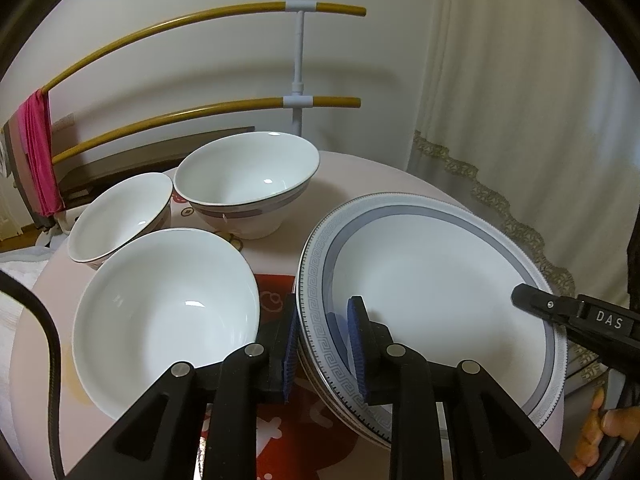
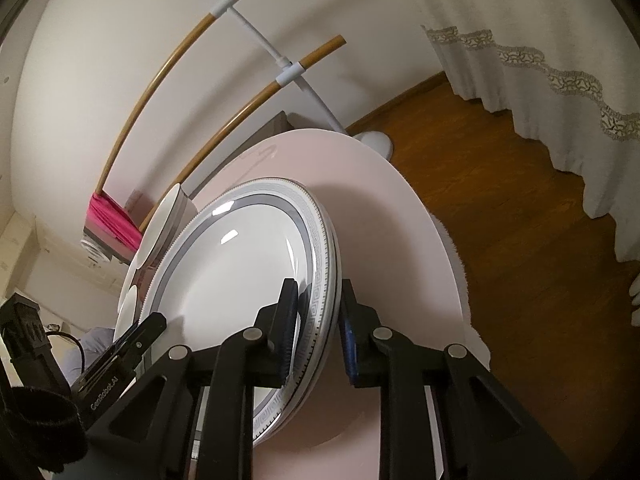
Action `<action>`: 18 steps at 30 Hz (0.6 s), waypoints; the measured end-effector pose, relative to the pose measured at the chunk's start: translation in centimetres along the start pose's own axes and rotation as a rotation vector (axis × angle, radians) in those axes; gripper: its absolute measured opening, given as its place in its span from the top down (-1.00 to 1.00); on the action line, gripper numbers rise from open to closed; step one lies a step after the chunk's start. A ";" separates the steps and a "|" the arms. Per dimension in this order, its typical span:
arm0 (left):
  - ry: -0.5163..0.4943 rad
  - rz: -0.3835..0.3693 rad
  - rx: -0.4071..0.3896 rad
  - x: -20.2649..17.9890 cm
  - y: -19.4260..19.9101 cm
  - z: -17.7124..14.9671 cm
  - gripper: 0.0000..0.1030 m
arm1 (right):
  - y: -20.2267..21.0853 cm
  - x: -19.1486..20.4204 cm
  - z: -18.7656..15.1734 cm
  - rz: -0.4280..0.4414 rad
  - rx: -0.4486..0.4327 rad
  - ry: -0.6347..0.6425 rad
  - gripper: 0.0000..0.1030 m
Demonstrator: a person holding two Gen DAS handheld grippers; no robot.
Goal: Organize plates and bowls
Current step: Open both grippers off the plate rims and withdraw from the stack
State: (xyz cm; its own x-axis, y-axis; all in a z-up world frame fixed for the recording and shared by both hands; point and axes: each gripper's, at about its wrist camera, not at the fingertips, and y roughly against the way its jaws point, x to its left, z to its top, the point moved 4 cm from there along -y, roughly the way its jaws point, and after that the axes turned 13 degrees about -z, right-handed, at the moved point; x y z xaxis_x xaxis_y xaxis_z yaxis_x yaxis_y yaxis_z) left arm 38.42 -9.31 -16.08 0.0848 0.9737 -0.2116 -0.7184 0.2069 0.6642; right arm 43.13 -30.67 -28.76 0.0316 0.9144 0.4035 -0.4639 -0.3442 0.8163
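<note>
A stack of white plates with grey patterned rims (image 1: 440, 280) lies on the round pink table (image 1: 360, 176). My left gripper (image 1: 326, 344) straddles the stack's near left rim, one blue pad under it and one on top, closed on it. My right gripper (image 2: 318, 332) straddles the plate stack (image 2: 240, 272) at its opposite rim, jaws closed on it; it shows in the left wrist view (image 1: 532, 298). Three white bowls stand left of the plates: a near one (image 1: 164, 312), a small one (image 1: 120, 216) and a far one (image 1: 248, 180).
A towel rack with yellow bars (image 1: 200, 20) and a pink cloth (image 1: 38, 156) stands behind the table. A white lace curtain (image 2: 540, 60) hangs at the right over a wooden floor (image 2: 520, 220). A red mat (image 1: 276, 292) lies under the dishes.
</note>
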 end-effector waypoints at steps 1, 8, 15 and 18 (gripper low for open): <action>-0.003 0.005 0.002 0.0 0.0 0.0 0.58 | 0.0 0.0 0.0 0.000 -0.001 0.001 0.63; -0.002 0.000 0.009 0.0 -0.2 0.0 0.46 | -0.2 0.1 0.0 -0.015 -0.003 0.015 0.62; 0.007 -0.033 0.016 -0.2 0.0 -0.1 0.14 | -0.3 0.8 0.0 -0.031 -0.001 0.026 0.61; -0.001 -0.038 0.014 -0.5 0.1 -0.2 0.05 | -0.1 1.0 0.0 -0.047 -0.003 0.035 0.58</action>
State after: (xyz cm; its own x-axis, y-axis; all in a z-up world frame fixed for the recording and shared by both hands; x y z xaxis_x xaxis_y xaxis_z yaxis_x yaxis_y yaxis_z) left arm 38.11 -9.84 -16.02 0.1123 0.9652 -0.2363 -0.7046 0.2450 0.6660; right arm 43.22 -29.71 -28.47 0.0228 0.9364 0.3502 -0.4650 -0.3002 0.8329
